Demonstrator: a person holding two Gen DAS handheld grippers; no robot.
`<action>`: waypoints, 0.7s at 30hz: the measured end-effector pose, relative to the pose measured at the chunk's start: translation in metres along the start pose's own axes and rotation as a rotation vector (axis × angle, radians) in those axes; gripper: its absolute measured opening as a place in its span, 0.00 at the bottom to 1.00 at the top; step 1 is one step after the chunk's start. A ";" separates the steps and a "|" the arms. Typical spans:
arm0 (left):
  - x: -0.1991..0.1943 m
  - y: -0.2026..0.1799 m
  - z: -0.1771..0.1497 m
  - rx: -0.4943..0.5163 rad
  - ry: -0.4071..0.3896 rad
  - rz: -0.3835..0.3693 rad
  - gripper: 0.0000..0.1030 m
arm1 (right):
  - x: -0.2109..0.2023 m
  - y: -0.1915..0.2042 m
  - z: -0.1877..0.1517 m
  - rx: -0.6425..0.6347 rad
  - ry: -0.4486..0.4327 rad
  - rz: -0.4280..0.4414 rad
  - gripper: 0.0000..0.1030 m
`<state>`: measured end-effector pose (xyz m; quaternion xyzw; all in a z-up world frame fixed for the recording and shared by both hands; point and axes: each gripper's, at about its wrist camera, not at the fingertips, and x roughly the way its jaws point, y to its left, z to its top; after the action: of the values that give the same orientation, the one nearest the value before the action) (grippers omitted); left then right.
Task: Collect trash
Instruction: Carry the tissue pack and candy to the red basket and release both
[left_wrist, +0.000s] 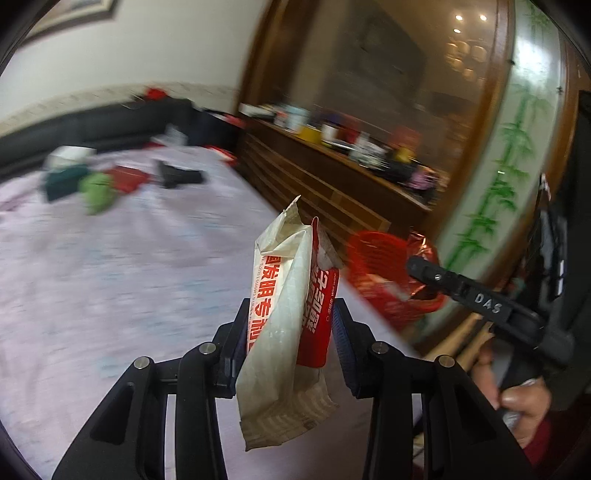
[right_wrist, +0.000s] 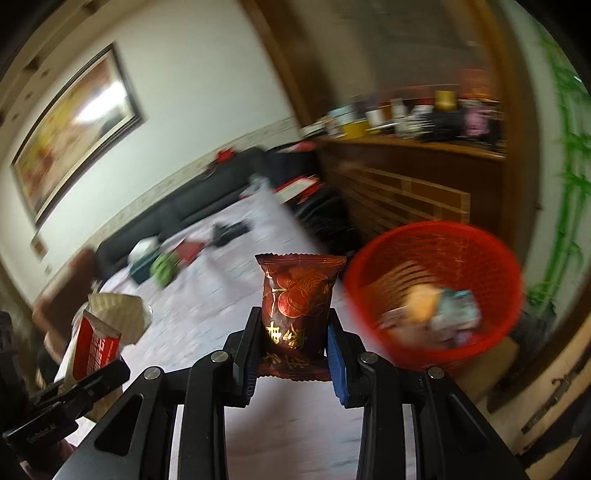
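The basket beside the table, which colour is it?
Red, with an openwork mesh wall; the basket shows best in the right wrist view.

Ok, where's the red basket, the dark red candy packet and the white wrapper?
red basket (right_wrist: 436, 236): right wrist view, far rim.
dark red candy packet (right_wrist: 297, 295): right wrist view, front face.
white wrapper (left_wrist: 284, 280): left wrist view, middle fold.

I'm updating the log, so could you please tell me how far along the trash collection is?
Done: the red mesh basket already holds some wrappers. In hand: the left hand-held gripper grips a white-and-red paper wrapper; the right hand-held gripper grips a dark red foil packet. Left: dropping both in.
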<state>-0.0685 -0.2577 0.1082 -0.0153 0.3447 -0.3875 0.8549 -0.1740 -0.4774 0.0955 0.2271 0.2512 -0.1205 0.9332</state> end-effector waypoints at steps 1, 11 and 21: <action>0.010 -0.008 0.005 0.001 0.012 -0.022 0.38 | -0.003 -0.015 0.005 0.023 -0.004 -0.018 0.34; 0.122 -0.089 0.043 0.027 0.121 -0.159 0.39 | -0.003 -0.106 0.046 0.160 -0.029 -0.078 0.35; 0.179 -0.105 0.043 0.045 0.175 -0.131 0.63 | 0.021 -0.140 0.059 0.173 0.001 -0.120 0.56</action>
<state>-0.0279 -0.4618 0.0686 0.0155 0.4077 -0.4500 0.7944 -0.1797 -0.6299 0.0787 0.2916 0.2535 -0.1972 0.9010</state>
